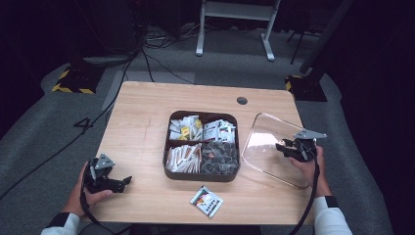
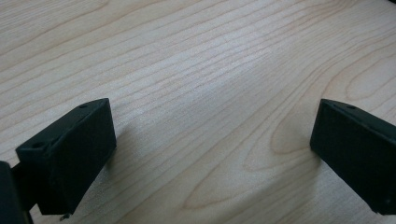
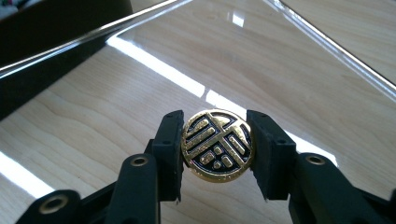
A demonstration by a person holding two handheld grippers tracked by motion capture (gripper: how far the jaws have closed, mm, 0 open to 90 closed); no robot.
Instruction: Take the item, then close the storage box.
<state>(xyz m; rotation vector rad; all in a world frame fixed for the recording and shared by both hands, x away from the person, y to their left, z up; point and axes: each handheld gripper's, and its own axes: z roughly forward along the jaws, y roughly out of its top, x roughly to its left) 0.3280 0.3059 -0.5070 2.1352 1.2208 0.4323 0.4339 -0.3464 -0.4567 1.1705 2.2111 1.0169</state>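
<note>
The right tool [image 3: 217,145] grips the round gold-and-black knob [image 3: 217,144] of a clear lid [image 1: 274,147], its two black jaws closed about halfway and pressing on the knob from either side. The knob is the lid's one handle, so taking it there lets the flat, slippery pane be carried without the pads sliding on its smooth face. In the high view the right tool [image 1: 293,145] sits over the lid near its right-hand edge, and the lid lies on the right part of the worktop [image 1: 142,117], just beside the brown compartment tray [image 1: 169,164]. In the right gripper view the pane spreads out beyond the knob with bright reflections across it, and the tray's dark wall shows at the upper left.

The tray stands open in the middle of the worktop, its four compartments holding sachets and packets. One loose packet [image 1: 206,200] lies on the worktop in front of the tray, apart from it. It may be meant to go in before the tray is covered.

The left tool [image 1: 126,182] rests low on the worktop at the near left, well apart from the tray. The left gripper view shows its jaws standing wide with bare wood between them [image 2: 212,154]: it holds nothing, and is parked out of the lid's way.
</note>
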